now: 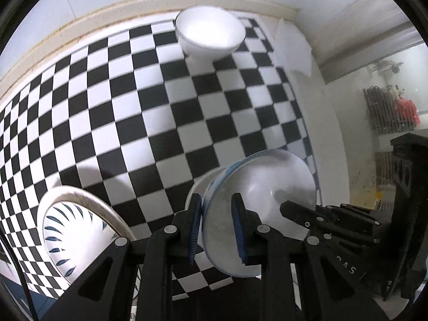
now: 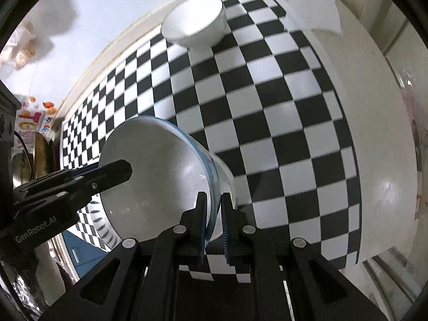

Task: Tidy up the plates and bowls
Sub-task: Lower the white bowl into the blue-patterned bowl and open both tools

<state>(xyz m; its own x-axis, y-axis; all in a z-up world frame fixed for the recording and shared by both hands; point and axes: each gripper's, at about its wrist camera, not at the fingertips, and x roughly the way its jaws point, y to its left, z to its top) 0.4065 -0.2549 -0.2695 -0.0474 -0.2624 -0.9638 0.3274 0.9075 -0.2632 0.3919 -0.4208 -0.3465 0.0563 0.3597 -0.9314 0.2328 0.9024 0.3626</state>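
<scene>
A white bowl with a blue rim is held tilted above the checkered tablecloth by both grippers. My left gripper is shut on its rim on one side and also shows in the right wrist view. My right gripper is shut on the opposite rim and shows in the left wrist view. A plain white bowl stands at the far edge of the cloth. A plate with blue leaf marks lies at the near left.
The checkered cloth covers a round white table. A white napkin lies at the far right. A wall runs behind. Clutter sits off the table's left side.
</scene>
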